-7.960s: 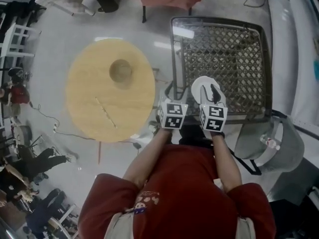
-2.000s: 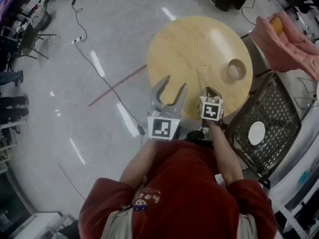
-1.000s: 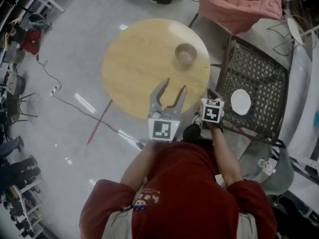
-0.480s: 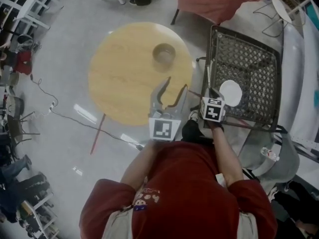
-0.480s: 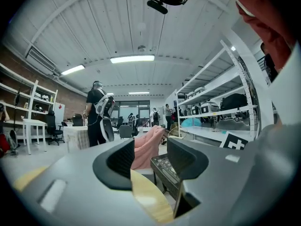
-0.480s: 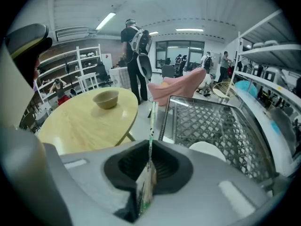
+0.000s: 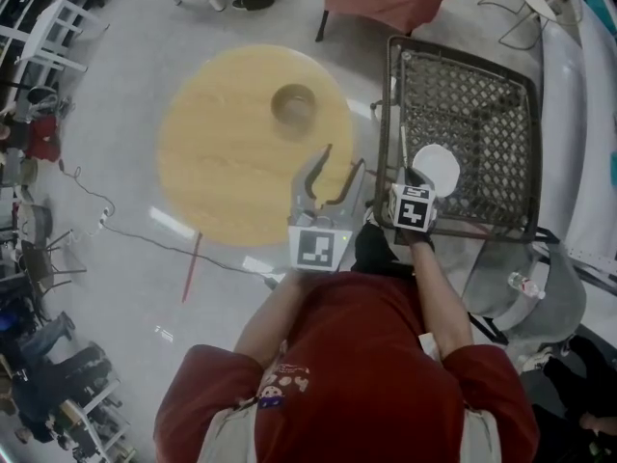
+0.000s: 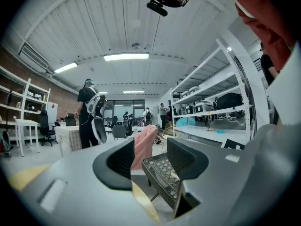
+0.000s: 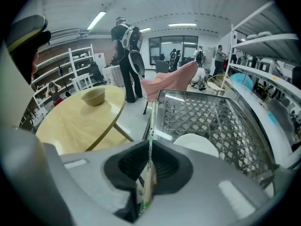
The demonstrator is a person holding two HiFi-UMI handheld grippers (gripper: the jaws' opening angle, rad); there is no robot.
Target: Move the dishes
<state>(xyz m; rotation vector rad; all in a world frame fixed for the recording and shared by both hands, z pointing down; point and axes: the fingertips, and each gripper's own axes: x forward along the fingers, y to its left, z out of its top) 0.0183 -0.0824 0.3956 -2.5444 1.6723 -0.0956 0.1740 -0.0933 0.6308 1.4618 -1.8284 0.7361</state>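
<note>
Left claw (image 8: 149, 161) gapes level; right claw (image 9: 149, 166) clamped, apparently gripping.

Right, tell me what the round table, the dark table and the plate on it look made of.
Round table: pale wood or veneer, matt, faint grain. Dark table: black metal lattice, seemingly under glass, given the glare. Plate: smooth white, ceramic or plastic; cannot tell.

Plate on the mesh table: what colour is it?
Plain white, no pattern. The plate shows best in the head view.
</note>
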